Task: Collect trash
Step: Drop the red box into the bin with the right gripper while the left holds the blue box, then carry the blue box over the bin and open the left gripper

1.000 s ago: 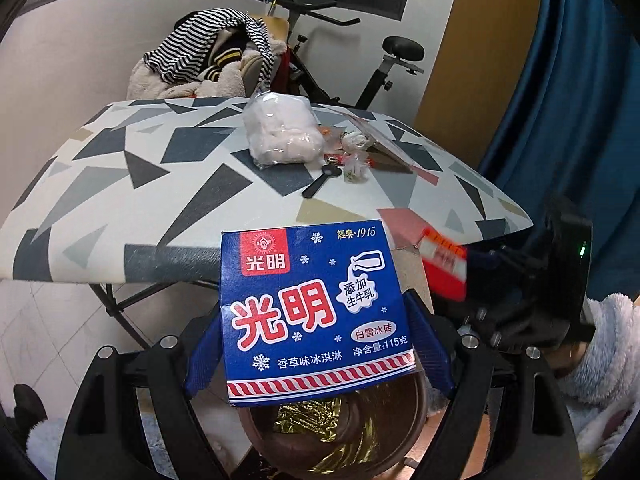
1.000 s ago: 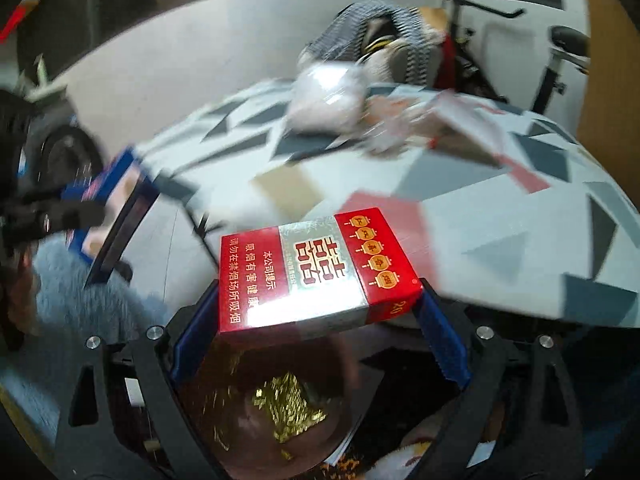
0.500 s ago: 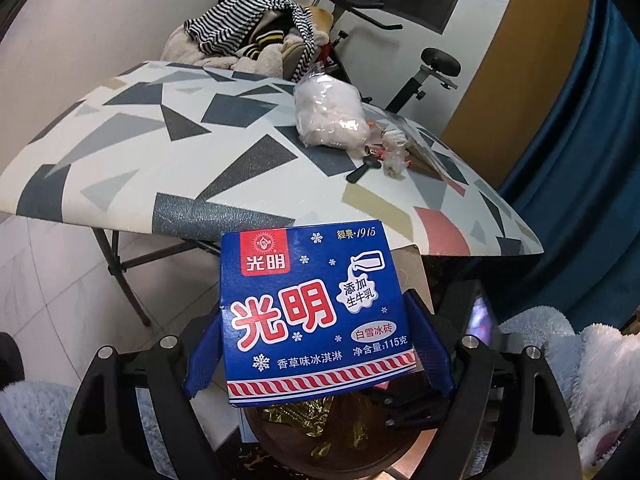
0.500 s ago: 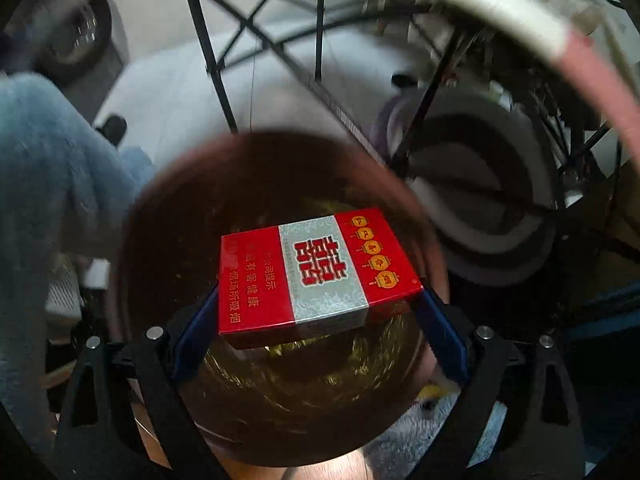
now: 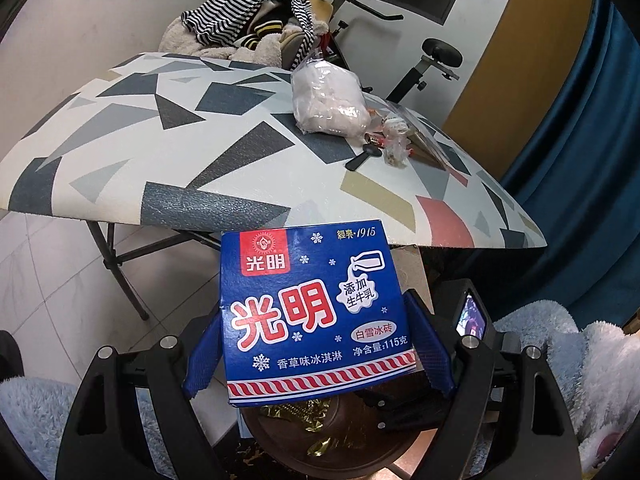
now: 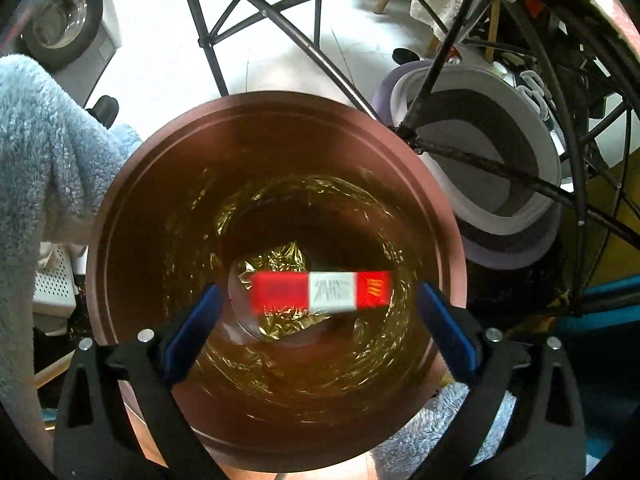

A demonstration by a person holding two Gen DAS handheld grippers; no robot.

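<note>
My left gripper (image 5: 316, 344) is shut on a blue ice cream box (image 5: 314, 312) and holds it upright in front of the patterned table (image 5: 224, 148), above the brown trash bin (image 5: 320, 436). My right gripper (image 6: 320, 320) is open, pointing straight down into the brown trash bin (image 6: 132, 208). A red and white cigarette box (image 6: 320, 292) is blurred, free between the fingers, over gold foil (image 6: 280, 260) in the bin. On the table lie a white plastic bag (image 5: 328, 100) and small wrappers (image 5: 394, 140).
Black table legs (image 6: 304, 44) cross above the bin. A grey and white basin (image 6: 492, 168) stands to the bin's right. Blue fluffy fabric (image 6: 44, 152) lies to its left. An exercise bike (image 5: 424, 60) and piled clothes (image 5: 248, 28) stand behind the table.
My right gripper has opened and let go of the cigarette box, which drops into the bin. The left gripper has shifted a little with the ice cream box still held.
</note>
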